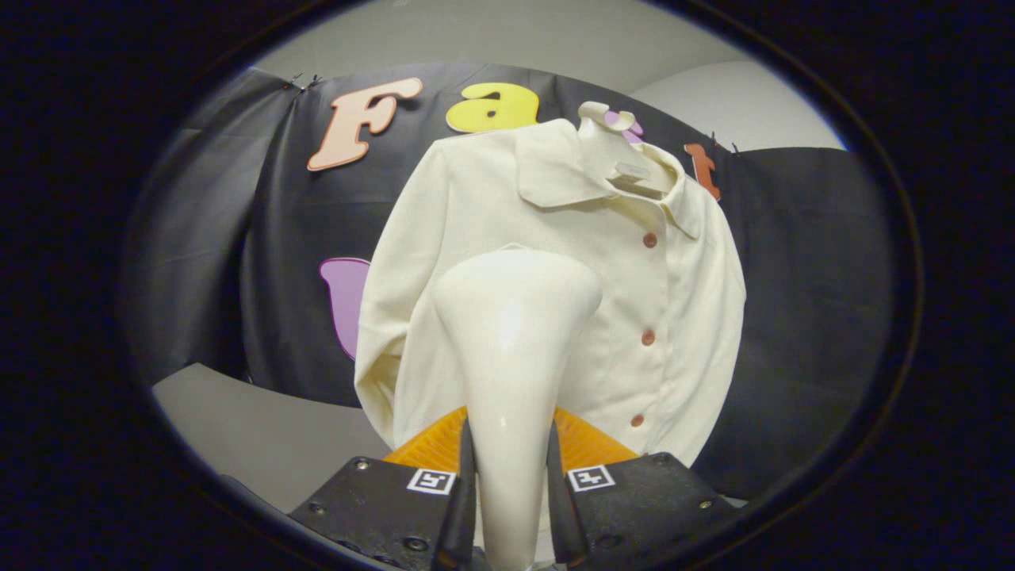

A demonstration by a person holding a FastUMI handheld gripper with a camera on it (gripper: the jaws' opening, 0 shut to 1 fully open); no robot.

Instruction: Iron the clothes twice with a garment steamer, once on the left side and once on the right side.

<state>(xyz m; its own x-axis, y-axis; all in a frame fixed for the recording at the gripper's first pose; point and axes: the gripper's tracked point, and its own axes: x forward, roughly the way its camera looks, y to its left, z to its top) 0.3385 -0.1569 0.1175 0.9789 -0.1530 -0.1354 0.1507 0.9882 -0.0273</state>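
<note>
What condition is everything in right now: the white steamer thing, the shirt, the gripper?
garment steamer: upright, handle clamped between the fingers, head raised in front of the shirt.
shirt: hanging on a hanger, buttoned down the front, collar open.
gripper: shut on the steamer's handle.

Glossy smooth plastic steamer [511, 357], matt woven cloth shirt [476, 198]

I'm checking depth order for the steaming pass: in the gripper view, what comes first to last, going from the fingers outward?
gripper shut on the garment steamer → cream button-up shirt on its hanger → black cloth wall.
</note>
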